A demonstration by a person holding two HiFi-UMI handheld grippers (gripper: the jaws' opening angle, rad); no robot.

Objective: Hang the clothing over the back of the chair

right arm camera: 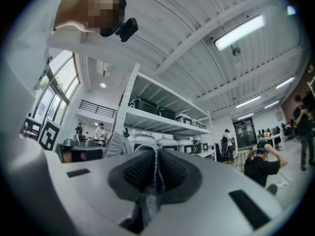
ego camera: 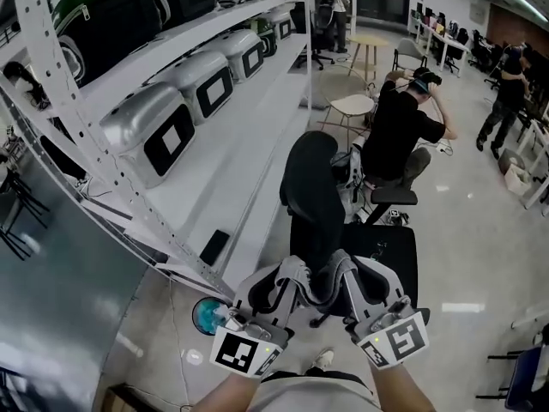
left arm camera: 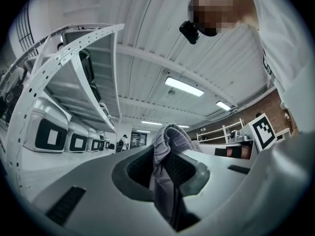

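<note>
A black office chair stands in front of me in the head view, its backrest [ego camera: 310, 183] toward me and its seat [ego camera: 390, 251] beyond. I hold a grey garment by its elastic waistband [ego camera: 294, 270] just short of the backrest. My left gripper [ego camera: 290, 275] is shut on the gathered waistband [left arm camera: 166, 141], and the cloth hangs down between its pads. Beside it, my right gripper [ego camera: 345, 266] is shut on a thinner edge of the same garment [right arm camera: 147, 203]. In the gripper views the left gripper [left arm camera: 165, 170] and the right gripper [right arm camera: 155, 173] tilt slightly upward. The rest of the garment is hidden below them.
A white shelf rack [ego camera: 257, 144] with several silver cases [ego camera: 202, 84] runs along the left of the chair. A person in black [ego camera: 399, 131] sits just beyond it, near a round stool [ego camera: 352, 106]. Another person [ego camera: 506, 93] stands far right. A teal round object [ego camera: 208, 316] lies on the floor.
</note>
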